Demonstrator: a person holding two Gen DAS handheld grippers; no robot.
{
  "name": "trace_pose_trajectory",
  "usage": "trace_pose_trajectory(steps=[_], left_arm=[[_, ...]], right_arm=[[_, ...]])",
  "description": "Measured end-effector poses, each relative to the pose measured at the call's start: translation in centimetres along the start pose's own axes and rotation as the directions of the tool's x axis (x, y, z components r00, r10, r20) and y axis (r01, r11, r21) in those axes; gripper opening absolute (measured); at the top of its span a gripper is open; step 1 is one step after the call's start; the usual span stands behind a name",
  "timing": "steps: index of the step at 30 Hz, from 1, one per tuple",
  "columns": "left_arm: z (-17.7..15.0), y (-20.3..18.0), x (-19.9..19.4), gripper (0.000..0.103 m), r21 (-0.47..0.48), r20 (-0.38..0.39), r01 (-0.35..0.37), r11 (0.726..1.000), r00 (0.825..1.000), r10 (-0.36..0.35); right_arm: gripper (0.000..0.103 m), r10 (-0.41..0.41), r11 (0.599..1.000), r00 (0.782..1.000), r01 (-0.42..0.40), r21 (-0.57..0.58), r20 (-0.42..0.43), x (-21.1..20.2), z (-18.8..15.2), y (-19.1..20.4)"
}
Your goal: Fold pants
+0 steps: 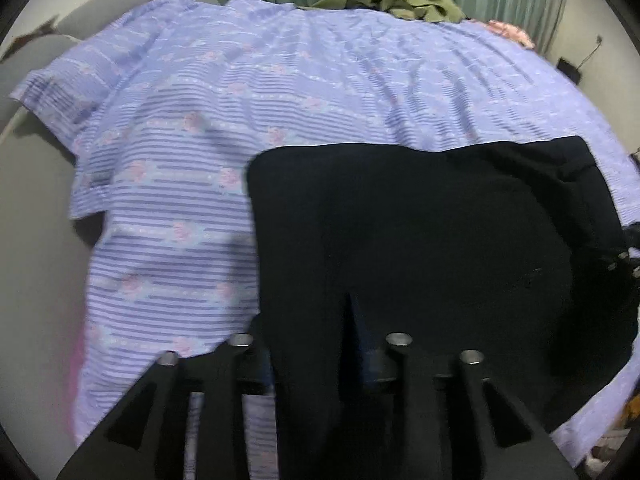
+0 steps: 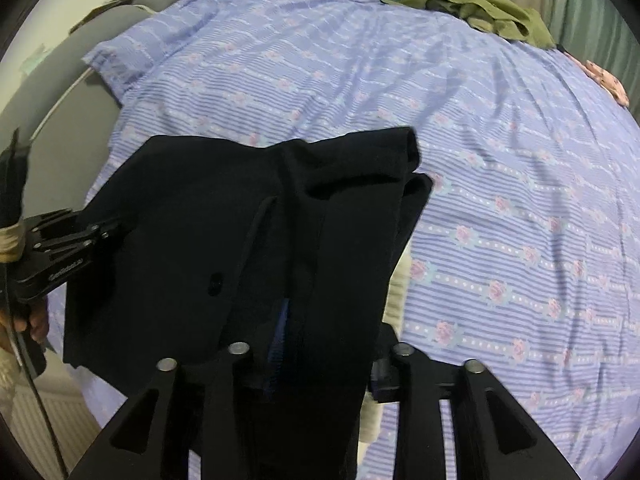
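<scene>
Currently, the black fabric pants (image 2: 224,248) lie on the bed, on top of a lilac striped bedsheet with pink flower print (image 2: 500,184), near the bed's front edge. In the left wrist view the garment forms a broad dark block with a fairly straight far edge; in the right wrist view two layered ends show at its far right corner, which suggests at least one fold is in place. Progress is judged as partway: the pants are doubled over but are not yet a compact, squared bundle, so a further fold and some smoothing appear to remain.

Left hand-held gripper (image 1: 320,344): jaws partly open, with black cloth running between the fingers. Whether the pads press on it cannot be told.

Right hand-held gripper (image 2: 320,354): jaws partly open, with a strip of the pants passing between them. Grip contact likewise cannot be told.

An olive-green crumpled garment (image 2: 488,10) rests at the far edge of the bed, well apart from the pants.
</scene>
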State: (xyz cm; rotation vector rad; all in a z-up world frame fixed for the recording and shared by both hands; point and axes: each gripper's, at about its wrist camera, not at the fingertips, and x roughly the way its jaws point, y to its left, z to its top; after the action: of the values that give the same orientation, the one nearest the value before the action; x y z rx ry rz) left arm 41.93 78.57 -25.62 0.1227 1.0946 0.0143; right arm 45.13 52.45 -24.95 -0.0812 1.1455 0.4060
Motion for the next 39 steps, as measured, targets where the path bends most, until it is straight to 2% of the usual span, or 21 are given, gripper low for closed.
trace_pose_trajectory(steps=[3,4,5,6,7,8,12,15,17,19,24,27,31,36,39], left_arm=[[-0.2,1.2,-0.6,0.043,-0.014,-0.004,-0.136,0.991,0.991,0.135],[-0.2,1.7,-1.0,0.043,-0.030,-0.001,-0.135,0.990,0.991,0.135],[-0.3,2.0,-1.6,0.042,-0.051,0.002,-0.131,0.990,0.991,0.131],[-0.6,2.0,-2.7,0.043,-0.069,0.008,-0.136,0.988,0.991,0.137],[-0.7,1.7,-3.4,0.043,-0.065,0.016,-0.142,0.988,0.989,0.144],[-0.9,1.1,-4.4,0.044,-0.055,0.027,-0.149,0.987,0.988,0.151],[-1.6,-2.2,-9.3,0.060,-0.063,0.070,-0.108,0.992,0.991,0.112],[-2.0,-4.6,-13.4,0.072,-0.094,0.106,-0.079,0.992,0.990,0.089],[-2.3,-6.3,-16.0,0.078,-0.103,0.138,-0.077,0.992,0.986,0.091],[-2.5,-8.6,-19.2,0.085,-0.109,0.173,-0.080,0.991,0.980,0.098],[-3.3,-15.3,-25.9,0.096,-0.090,0.241,-0.066,0.994,0.967,0.086],[-4.1,-20.0,-29.5,0.097,-0.078,0.283,-0.069,0.995,0.955,0.088],[-5.2,-26.1,-33.1,0.098,-0.074,0.317,-0.043,0.996,0.946,0.064],[-6.7,-33.5,-37.3,0.100,-0.109,0.347,0.034,0.993,0.938,0.006],[-7.9,-37.5,-39.2,0.100,-0.124,0.367,0.040,0.991,0.930,0.008]], right_arm=[[0.048,-0.067,0.996,0.998,0.068,0.050,-0.020,-0.7,-0.2,-1.4],[0.050,-0.106,0.993,0.994,0.107,0.054,-0.008,-1.4,-0.6,-1.9],[0.050,-0.194,0.980,0.981,0.193,0.049,0.005,-2.0,-0.6,-2.0],[0.053,-0.329,0.944,0.944,0.327,0.041,0.033,-3.2,-0.6,-2.2],[0.055,-0.377,0.926,0.924,0.375,0.042,0.061,-4.2,-0.7,-2.3],[0.056,-0.391,0.920,0.916,0.389,0.041,0.083,-5.4,-0.8,-2.4],[0.062,-0.313,0.949,0.939,0.313,0.025,0.144,-9.8,-1.9,-2.3],[0.074,-0.293,0.955,0.934,0.295,0.023,0.206,-13.7,-3.1,-2.2],[0.076,-0.269,0.962,0.930,0.269,0.034,0.249,-16.7,-4.1,-2.5],[0.082,-0.250,0.968,0.928,0.246,0.048,0.276,-19.6,-5.5,-3.5],[0.085,-0.236,0.972,0.913,0.225,0.070,0.333,-26.6,-9.1,-7.0],[0.089,-0.242,0.970,0.903,0.231,0.074,0.356,-30.1,-11.5,-9.0],[0.089,-0.239,0.971,0.895,0.228,0.074,0.377,-35.0,-15.1,-12.6],[0.089,-0.205,0.979,0.893,0.192,0.072,0.402,-39.9,-19.3,-16.8],[0.089,-0.187,0.982,0.885,0.178,0.060,0.426,-42.6,-22.0,-19.1]])
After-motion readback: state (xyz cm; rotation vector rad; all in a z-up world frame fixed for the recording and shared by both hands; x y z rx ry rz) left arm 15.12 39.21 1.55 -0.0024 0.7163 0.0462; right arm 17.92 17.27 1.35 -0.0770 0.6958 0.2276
